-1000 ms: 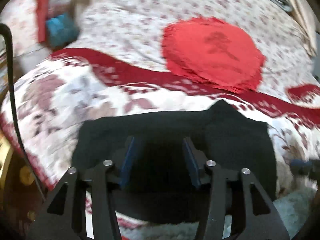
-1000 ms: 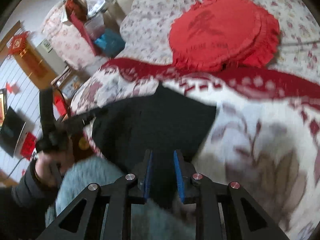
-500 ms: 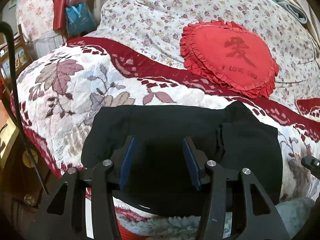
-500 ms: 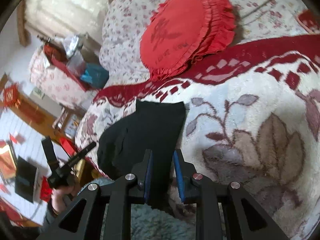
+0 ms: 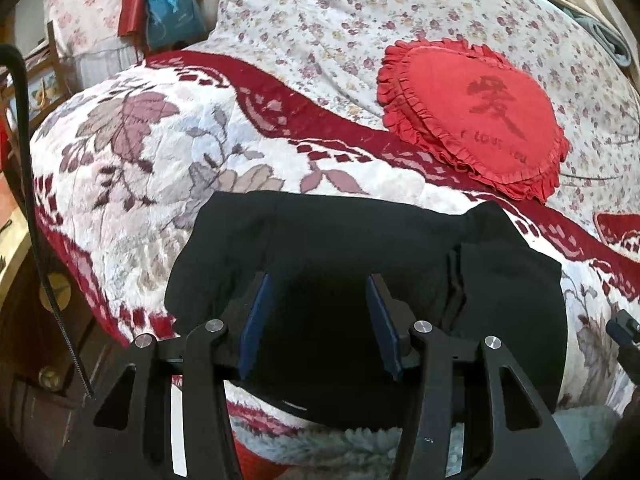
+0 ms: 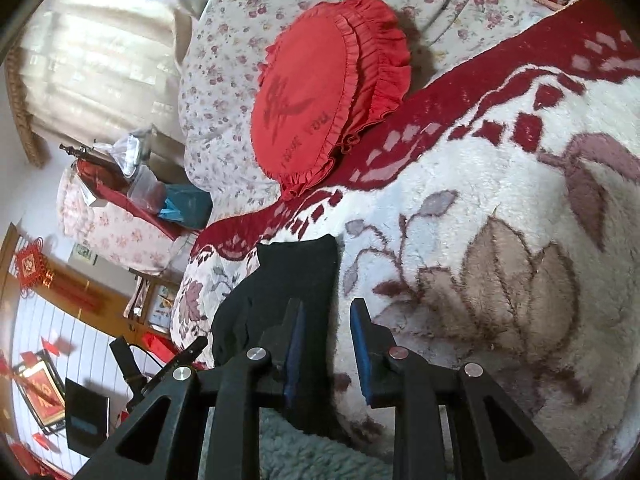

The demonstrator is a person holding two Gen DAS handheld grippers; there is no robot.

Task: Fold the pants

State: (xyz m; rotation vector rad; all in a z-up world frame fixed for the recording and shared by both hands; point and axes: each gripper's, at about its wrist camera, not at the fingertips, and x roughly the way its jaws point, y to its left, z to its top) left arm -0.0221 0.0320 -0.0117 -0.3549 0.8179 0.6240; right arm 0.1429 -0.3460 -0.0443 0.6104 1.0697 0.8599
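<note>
The black pants (image 5: 360, 256) lie folded in a compact rectangle on the floral fleece blanket (image 5: 152, 168) at the near edge of the bed. My left gripper (image 5: 316, 300) hovers over their near middle, jaws wide apart and holding nothing. In the right wrist view the pants (image 6: 296, 280) appear as a narrow dark strip. My right gripper (image 6: 324, 320) is open at their right edge, the left finger over the black cloth and the right finger over the blanket, nothing clamped.
A red heart-shaped ruffled cushion (image 5: 472, 120) lies on the flowered sheet beyond the pants. A blue bag (image 5: 172, 16) and clutter stand at the bed's far left. A wooden cabinet (image 5: 28, 320) borders the bed's left edge. A black cable (image 5: 36, 216) hangs there.
My right gripper has opened a little and swung right, so the pants now sit further left in its view. The left gripper has pulled back slightly and stayed open.
</note>
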